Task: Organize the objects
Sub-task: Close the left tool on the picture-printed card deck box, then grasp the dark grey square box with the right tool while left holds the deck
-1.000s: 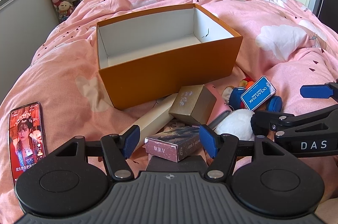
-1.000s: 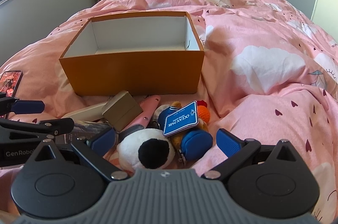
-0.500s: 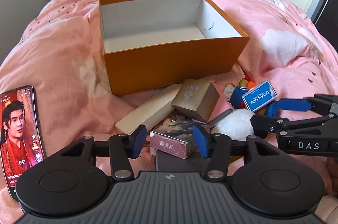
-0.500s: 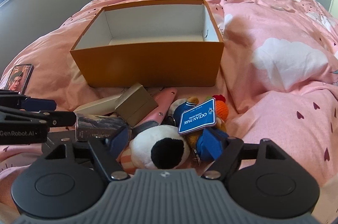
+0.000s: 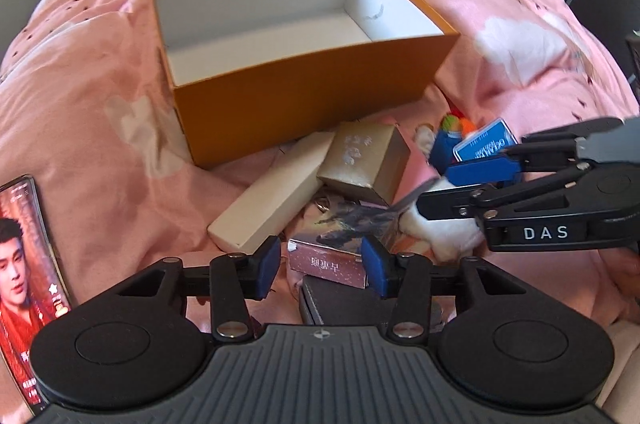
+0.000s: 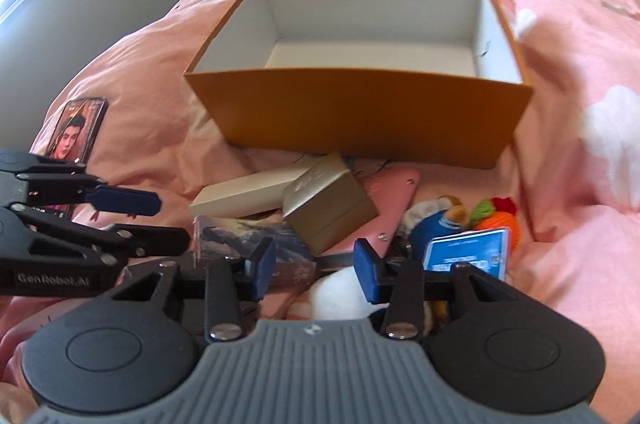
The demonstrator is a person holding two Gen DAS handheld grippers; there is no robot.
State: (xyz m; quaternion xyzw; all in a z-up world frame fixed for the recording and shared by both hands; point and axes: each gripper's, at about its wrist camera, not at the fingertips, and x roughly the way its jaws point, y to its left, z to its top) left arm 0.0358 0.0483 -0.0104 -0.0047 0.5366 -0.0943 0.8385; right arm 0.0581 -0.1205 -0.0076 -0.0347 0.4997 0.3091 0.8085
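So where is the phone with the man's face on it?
The phone lies flat on the pink duvet at the far left of the left wrist view, left of the orange cardboard box.

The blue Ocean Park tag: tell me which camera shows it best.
The right wrist view: the blue tag faces the camera, close and almost whole. In the left wrist view the right gripper covers part of it, and it is blurred.

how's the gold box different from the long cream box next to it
The gold box is short and blocky; the cream box is long and slim. The gold box is metallic tan with pale markings on its top; the cream box looks plain and matte. The gold box sits tilted, propped on the pile; the cream box lies flatter on the bedspread. Both are closed cartons lying outside the orange box, just in front of it.
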